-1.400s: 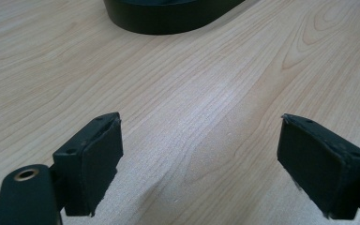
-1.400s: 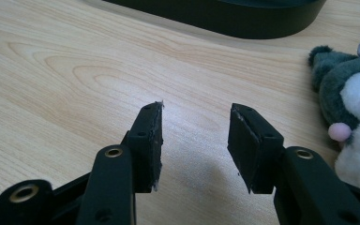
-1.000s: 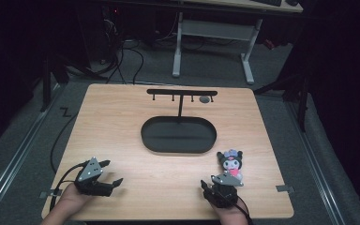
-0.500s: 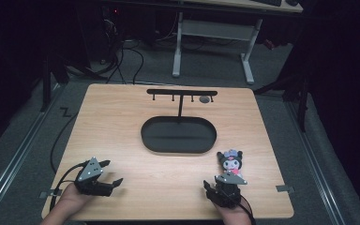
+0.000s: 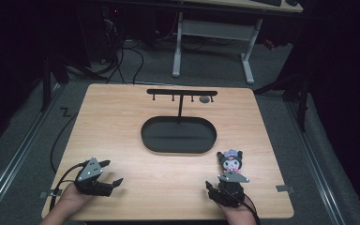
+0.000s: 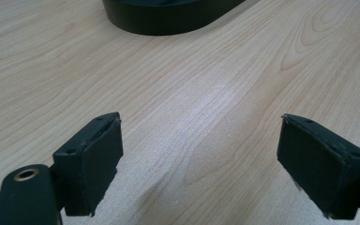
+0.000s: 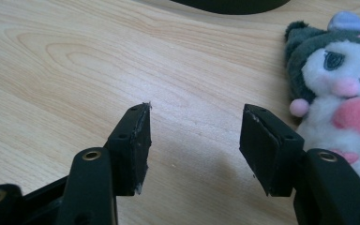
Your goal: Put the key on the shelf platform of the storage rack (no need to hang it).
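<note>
A small plush toy point(image 5: 230, 161) with a dark hood, white face and pink body lies on the wooden table point(image 5: 122, 126) at the front right. My right gripper point(image 5: 221, 184) is just in front of it. In the right gripper view the plush toy point(image 7: 342, 93) lies to the right of the jaws, outside them. This right gripper point(image 7: 194, 140) has just been opening its jaws, and only bare wood lies between them. My left gripper point(image 5: 112, 172) rests at the front left, open wide over bare table point(image 6: 199, 150).
A black oval base point(image 5: 192, 140) sits mid-table with a thin post and a hook bar point(image 5: 182, 92); a small grey piece point(image 5: 205, 99) hangs from the bar. The base's edge point(image 6: 168, 14) lies ahead of the left gripper. A desk frame point(image 5: 215, 33) stands on the floor beyond.
The right gripper has edged slightly right, in front of the plush toy. The left gripper and the toy stay where they were.
</note>
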Action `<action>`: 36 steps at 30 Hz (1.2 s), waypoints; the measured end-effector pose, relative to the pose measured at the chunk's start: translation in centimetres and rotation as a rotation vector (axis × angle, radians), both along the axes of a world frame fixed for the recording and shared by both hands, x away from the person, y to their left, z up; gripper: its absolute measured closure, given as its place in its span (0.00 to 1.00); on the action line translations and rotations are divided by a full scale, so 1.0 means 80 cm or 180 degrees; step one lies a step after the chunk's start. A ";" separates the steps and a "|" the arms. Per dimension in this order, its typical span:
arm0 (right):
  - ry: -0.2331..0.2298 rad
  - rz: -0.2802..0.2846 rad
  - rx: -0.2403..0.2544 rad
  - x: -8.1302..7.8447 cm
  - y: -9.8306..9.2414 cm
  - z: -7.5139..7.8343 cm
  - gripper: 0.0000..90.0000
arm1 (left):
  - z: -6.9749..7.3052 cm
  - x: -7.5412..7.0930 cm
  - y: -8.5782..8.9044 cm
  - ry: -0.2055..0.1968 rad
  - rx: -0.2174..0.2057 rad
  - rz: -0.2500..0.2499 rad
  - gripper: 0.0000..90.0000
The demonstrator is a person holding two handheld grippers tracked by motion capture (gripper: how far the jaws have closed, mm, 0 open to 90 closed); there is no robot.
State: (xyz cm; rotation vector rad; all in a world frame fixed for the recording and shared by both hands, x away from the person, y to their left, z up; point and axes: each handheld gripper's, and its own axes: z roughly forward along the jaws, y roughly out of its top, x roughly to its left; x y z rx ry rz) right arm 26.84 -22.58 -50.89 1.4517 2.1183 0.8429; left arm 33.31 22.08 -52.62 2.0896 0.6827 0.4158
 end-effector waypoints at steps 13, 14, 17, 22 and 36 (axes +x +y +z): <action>0.0199 0.0137 -0.0236 0.014 0.015 0.012 0.44 | 0.000 -0.001 0.000 -0.0012 -0.0003 0.0018 0.17; 0.0229 0.0168 -0.0283 0.015 0.016 0.013 0.44 | 0.000 -0.001 0.000 -0.0013 -0.0003 0.0018 0.17; 0.0319 0.0210 -0.0342 0.017 0.019 0.014 0.44 | 0.000 -0.001 0.001 -0.0013 -0.0003 0.0018 0.17; 0.0474 0.0251 -0.0410 0.019 0.020 0.017 0.44 | 0.000 -0.001 0.001 -0.0009 -0.0014 0.0016 0.17; 0.0649 0.0276 -0.0446 0.023 0.020 0.033 0.44 | 0.000 -0.001 0.001 -0.0015 -0.0017 0.0015 0.17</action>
